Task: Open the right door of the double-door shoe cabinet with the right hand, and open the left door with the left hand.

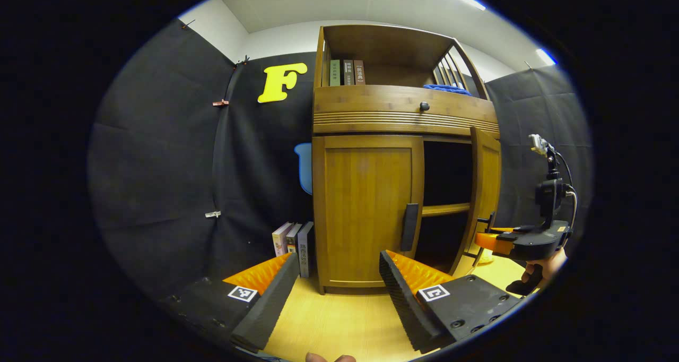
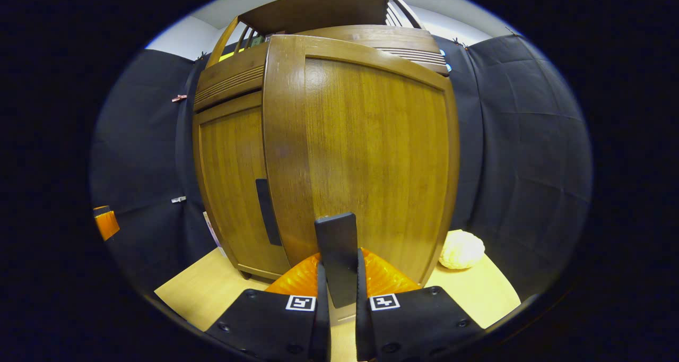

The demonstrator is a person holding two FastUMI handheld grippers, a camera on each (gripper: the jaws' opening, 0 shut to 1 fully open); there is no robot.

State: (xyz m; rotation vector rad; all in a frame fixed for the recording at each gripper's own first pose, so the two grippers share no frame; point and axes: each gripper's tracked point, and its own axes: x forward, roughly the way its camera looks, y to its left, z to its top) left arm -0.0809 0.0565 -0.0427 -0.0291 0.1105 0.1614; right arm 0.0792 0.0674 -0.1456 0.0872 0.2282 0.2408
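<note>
While right door stands ajar | left door shut | glossy brown wood

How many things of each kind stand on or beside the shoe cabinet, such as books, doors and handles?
Books on the top shelf: 3
Books on the floor: 3
Cabinet doors: 2
Door handles: 2
Drawer knob: 1
Blue cloth: 1
Pale round thing: 1
Total: 13

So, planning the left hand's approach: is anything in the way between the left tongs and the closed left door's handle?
No. In the left gripper view, just bare light wooden floor separates the open left tongs from the closed brown wooden left door's dark handle.
</note>
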